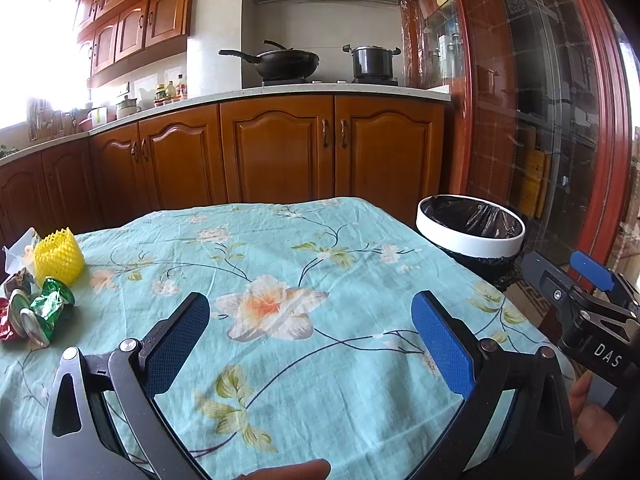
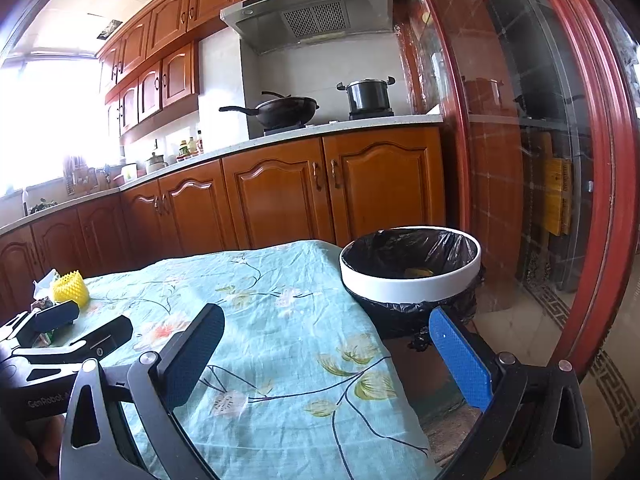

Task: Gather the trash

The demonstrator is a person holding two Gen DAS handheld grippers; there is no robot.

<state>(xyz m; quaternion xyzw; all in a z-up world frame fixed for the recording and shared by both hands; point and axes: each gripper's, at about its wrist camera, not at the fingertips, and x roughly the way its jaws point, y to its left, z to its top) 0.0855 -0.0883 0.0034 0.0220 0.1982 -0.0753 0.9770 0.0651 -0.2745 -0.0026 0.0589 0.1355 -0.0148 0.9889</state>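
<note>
peering through the left wrist view, i find the trash pile at the far left edge of the bench (image 1: 320, 240) partly cut off: the yellow foam net (image 1: 58, 256) stands clear, but the white crumpled paper (image 1: 18, 250) behind it runs out of frame, and the green foil wrapper (image 1: 50, 306) and red wrapper (image 1: 6, 320) overlap so that i cannot separate each piece. from the right wrist view most of that pile is hidden behind the left tongs (image 2: 80, 328); only the foam net and a scrap of white paper show. inside the trash bin (image 2: 410, 276), something yellowish lies at the bottom of the black liner (image 2: 416, 248), too dim to name.

my left tongs (image 1: 310, 336) hover over the floral cloth near the bench's middle, spread wide, with nothing between the blue pads. my right tongs (image 2: 326, 356) hang over the right edge of the bench, also spread wide and carrying nothing, pointing toward the bin, which stands on the floor just beside the bench's far right corner. the trash sits well apart from both.
</note>
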